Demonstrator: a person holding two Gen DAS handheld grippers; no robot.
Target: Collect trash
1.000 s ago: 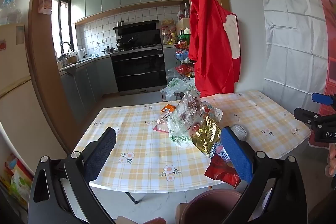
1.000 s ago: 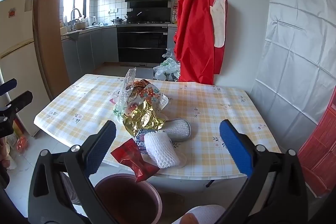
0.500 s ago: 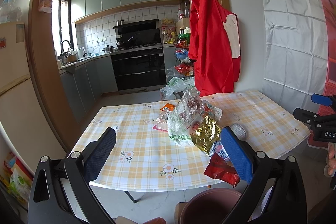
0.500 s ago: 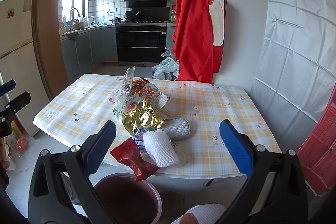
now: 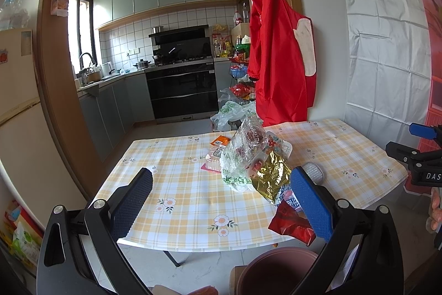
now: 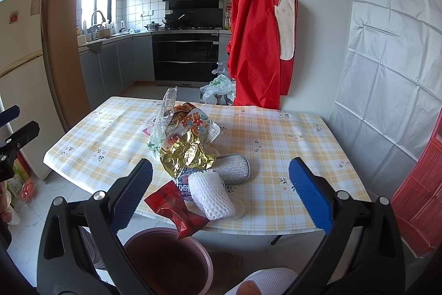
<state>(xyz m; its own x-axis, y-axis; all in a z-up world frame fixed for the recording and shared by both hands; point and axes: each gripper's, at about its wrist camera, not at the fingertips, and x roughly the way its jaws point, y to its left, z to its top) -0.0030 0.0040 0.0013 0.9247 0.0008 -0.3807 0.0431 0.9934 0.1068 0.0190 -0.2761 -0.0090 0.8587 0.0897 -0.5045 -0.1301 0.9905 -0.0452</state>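
Both grippers' fingers (image 6: 132, 192) gape, trash pile (image 6: 185, 148) lying beyond them.

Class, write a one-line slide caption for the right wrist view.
Open right tongs face a wrapper pile on the checked table, above a brown bin.

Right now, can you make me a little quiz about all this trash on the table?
1. True or false: the red wrapper hangs over the table edge above the bin.
2. What lies just behind the white foam net? A) silver pad B) cup C) spoon
3. Fill in: both tools, left and right, are ____.

Key: 1 true. 2 A, the silver pad. 3 open.
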